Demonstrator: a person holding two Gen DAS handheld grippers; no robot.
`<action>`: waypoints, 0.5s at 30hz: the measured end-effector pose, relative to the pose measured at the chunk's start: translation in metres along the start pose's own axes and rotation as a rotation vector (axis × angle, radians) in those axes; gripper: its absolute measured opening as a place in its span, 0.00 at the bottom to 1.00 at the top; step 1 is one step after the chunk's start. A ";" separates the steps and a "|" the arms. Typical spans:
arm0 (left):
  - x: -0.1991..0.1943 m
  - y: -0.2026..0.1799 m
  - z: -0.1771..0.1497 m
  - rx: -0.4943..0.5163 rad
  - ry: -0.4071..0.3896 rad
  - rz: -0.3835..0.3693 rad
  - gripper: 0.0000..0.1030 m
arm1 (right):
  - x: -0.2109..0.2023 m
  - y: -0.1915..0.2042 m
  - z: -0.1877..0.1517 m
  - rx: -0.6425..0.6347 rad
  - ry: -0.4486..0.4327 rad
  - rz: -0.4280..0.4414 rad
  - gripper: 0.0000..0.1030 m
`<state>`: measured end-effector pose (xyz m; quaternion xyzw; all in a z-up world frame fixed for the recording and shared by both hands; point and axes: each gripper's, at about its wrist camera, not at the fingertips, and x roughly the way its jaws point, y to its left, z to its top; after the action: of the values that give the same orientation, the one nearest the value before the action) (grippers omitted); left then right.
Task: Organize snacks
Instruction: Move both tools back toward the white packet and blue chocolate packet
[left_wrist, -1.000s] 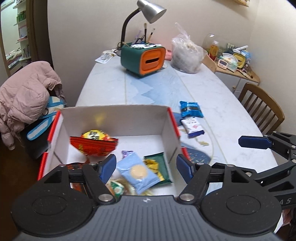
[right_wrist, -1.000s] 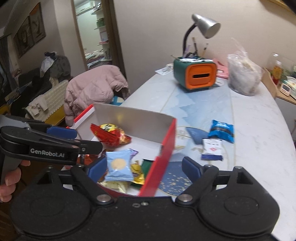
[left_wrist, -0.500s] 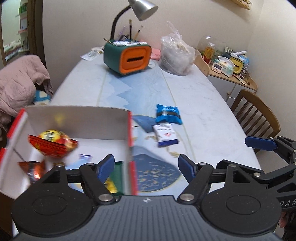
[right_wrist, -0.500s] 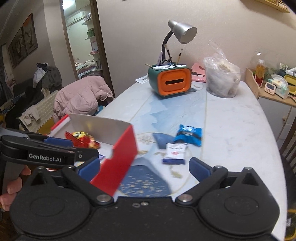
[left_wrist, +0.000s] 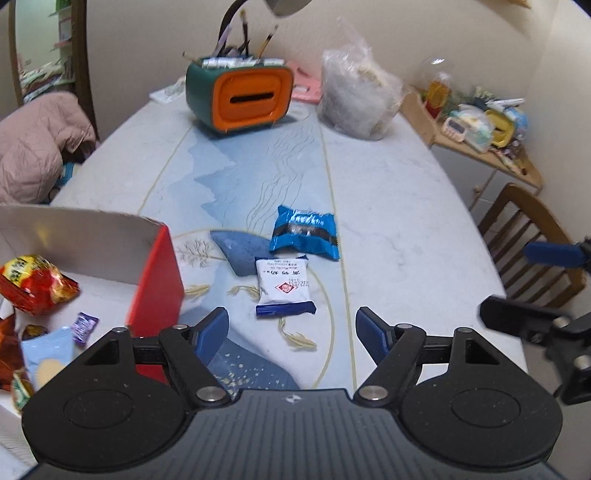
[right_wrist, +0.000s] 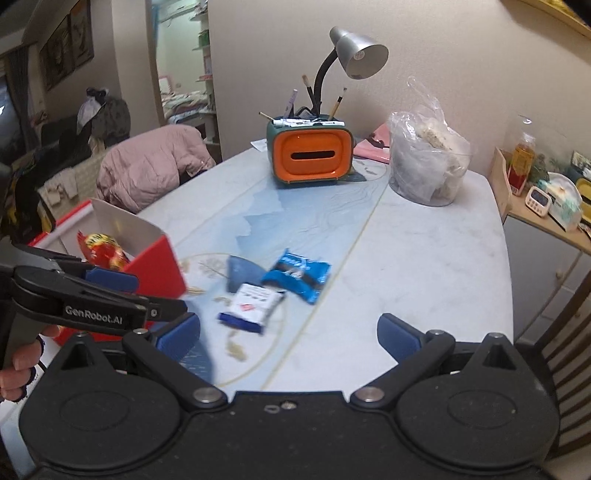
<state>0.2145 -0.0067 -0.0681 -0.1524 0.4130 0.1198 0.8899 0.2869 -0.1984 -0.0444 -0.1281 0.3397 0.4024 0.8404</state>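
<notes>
Two snack packets lie on the table: a blue one (left_wrist: 304, 236) (right_wrist: 295, 275) and, nearer to me, a white one with a dark blue edge (left_wrist: 283, 286) (right_wrist: 251, 306). My left gripper (left_wrist: 291, 330) hovers open just short of the white packet, nothing between its pads. My right gripper (right_wrist: 288, 334) stands wide open and empty over the table, to the right of the packets. At the left sits the red box (left_wrist: 155, 280) (right_wrist: 155, 266) with a white inside. It holds a red and yellow bag (left_wrist: 33, 282), a light blue biscuit packet (left_wrist: 46, 360) and a purple candy (left_wrist: 84, 326).
An orange and green pen holder (left_wrist: 240, 98), a lamp (right_wrist: 354, 51) and a filled plastic bag (left_wrist: 356, 99) stand at the table's far end. A wooden chair (left_wrist: 528, 236) is on the right and a pink jacket (left_wrist: 33, 147) on the left. A cluttered side shelf (left_wrist: 480, 125) lies beyond.
Both grippers have swung right, from over the box to over the two packets on the table. The right jaws have widened. The box now sits at the left edge of both views.
</notes>
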 end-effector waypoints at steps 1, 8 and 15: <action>0.008 -0.002 0.002 -0.007 0.010 0.001 0.73 | 0.005 -0.006 0.001 -0.013 0.006 0.008 1.00; 0.058 -0.003 0.015 -0.052 0.100 0.012 0.73 | 0.050 -0.037 0.011 -0.119 0.056 0.070 0.99; 0.109 -0.002 0.032 -0.058 0.172 0.054 0.73 | 0.106 -0.052 0.038 -0.213 0.076 0.121 0.99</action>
<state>0.3060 0.0126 -0.1325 -0.1765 0.4883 0.1420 0.8428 0.3914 -0.1506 -0.0912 -0.2112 0.3336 0.4809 0.7828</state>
